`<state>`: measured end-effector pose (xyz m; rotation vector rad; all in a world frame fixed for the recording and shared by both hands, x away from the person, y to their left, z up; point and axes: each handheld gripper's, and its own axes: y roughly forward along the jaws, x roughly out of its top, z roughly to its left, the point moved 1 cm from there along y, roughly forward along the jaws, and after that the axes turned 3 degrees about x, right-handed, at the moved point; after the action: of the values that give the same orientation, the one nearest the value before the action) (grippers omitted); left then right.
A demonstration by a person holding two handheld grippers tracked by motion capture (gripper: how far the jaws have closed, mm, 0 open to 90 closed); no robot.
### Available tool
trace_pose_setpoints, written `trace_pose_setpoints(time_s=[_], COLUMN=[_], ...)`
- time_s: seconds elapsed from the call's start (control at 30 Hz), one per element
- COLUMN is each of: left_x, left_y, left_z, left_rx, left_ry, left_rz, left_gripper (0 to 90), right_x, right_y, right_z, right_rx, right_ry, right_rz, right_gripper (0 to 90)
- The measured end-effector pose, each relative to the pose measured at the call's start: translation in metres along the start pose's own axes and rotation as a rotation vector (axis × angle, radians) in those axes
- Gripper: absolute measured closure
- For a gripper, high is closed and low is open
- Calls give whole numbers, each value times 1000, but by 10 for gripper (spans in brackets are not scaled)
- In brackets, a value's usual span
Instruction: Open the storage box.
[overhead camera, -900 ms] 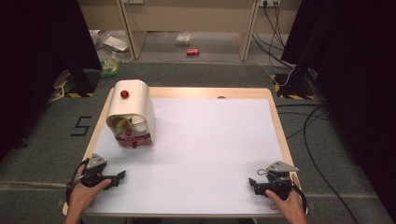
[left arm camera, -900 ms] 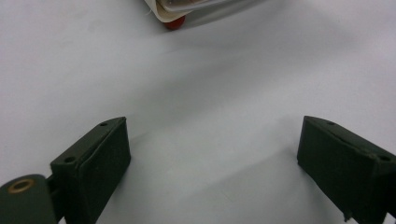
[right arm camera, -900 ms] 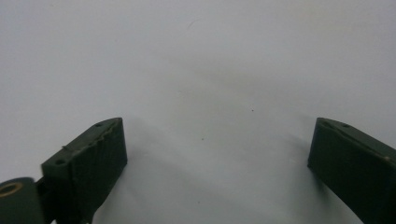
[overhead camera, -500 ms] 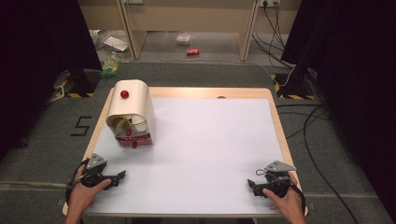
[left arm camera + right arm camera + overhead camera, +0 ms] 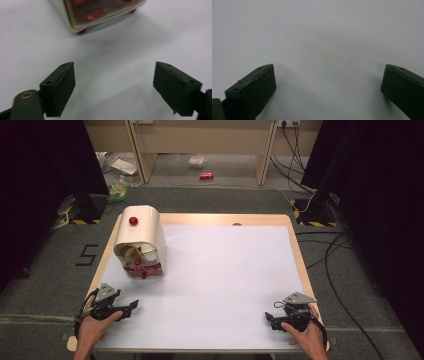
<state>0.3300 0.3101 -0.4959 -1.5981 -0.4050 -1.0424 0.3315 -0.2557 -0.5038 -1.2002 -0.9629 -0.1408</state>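
On a white-topped table [image 5: 225, 285], a cream bread bin [image 5: 140, 242] with a red knob [image 5: 133, 221] holds red packets and pale items. Nearer the person than the bin, the left gripper [image 5: 131, 306] gapes empty; well right, the right gripper [image 5: 270, 319] likewise.

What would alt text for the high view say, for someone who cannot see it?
A white table carries a cream bread box with a red knob at its far left. At the near edge, a person's hands rest the left gripper and right gripper, fingers open, holding nothing.
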Motion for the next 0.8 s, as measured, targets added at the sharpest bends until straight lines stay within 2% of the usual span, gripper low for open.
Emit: trace_pose_setpoints(time_s=[0.17, 0.27, 0.4, 0.5, 0.57, 0.6, 0.63, 0.7, 0.77, 0.8], left_x=[12, 18, 22, 27, 30, 30, 33, 35, 36, 38], left_y=[-7, -7, -7, -8, -8, -8, -6, -3, -2, 1], left_z=[-12, -18, -23, -26, -29, -29, -32, -35, -36, -38], left_rx=[-1, -28, -36, -23, -19, -19, -14, -5, -1, 11], left_ry=[32, 31, 71, 105, 132, 132, 162, 193, 203, 231], left_rz=[-95, -160, -203, -242, -253, -253, -259, -263, -267, -272], left_gripper=[162, 164, 168, 169, 168, 168, 168, 167, 166, 164], right_x=[0, 0, 0, 0, 0, 0, 0, 0, 0, 0], right_y=[0, 0, 0, 0, 0, 0, 0, 0, 0, 0], right_z=[0, 0, 0, 0, 0, 0, 0, 0, 0, 0], right_rx=[0, 0, -1, -2, -2, -2, -2, -2, -2, -2], right_ry=[-3, -2, 0, -3, -3, -3, -3, -3, -4, -2], right_rz=[-1, -1, 1, -1, -1, -1, 0, -1, -1, -1], right_gripper=[2, 2, 2, 1, 2, 2, 2, 2, 2, 2])
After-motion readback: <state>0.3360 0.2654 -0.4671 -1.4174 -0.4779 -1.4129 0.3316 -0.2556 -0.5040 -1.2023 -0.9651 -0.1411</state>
